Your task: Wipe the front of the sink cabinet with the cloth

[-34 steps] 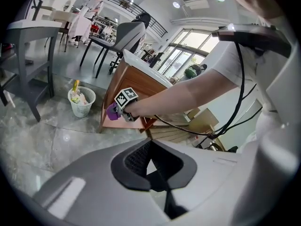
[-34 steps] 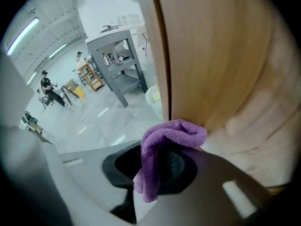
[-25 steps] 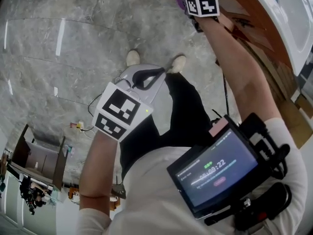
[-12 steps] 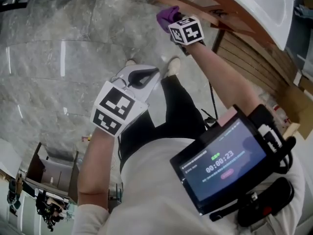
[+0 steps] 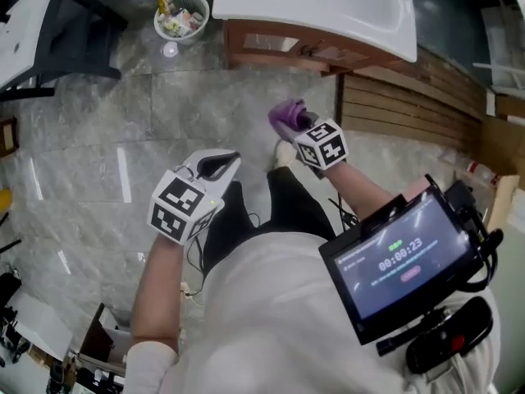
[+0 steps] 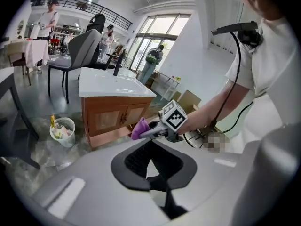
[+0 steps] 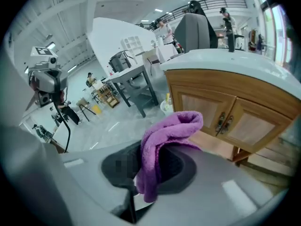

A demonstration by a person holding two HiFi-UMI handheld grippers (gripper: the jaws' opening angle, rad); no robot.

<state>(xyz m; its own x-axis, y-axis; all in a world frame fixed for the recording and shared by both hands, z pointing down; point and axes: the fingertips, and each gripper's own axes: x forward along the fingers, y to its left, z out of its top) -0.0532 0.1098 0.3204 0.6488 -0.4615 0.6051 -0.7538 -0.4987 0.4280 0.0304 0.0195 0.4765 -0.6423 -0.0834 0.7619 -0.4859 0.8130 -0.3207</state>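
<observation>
Right tool [image 5: 300,122] pinching folded purple terry cloth [image 5: 285,115], held in air near wooden two-door sink cabinet [image 5: 279,52], not touching, left tool [image 5: 220,164] pressed together, empty, above grey marble floor [image 5: 90,138]

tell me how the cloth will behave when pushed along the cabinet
Likely floppy: the cloth droops in folds over the right gripper. Probably light, and soft enough to bunch against the cabinet rather than slide flat.

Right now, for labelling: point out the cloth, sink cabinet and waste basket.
cloth [image 7: 155,145], right gripper view, hanging fold.
sink cabinet [image 7: 200,108], right gripper view, left door panel.
waste basket [image 6: 63,139], left gripper view, side wall.
</observation>
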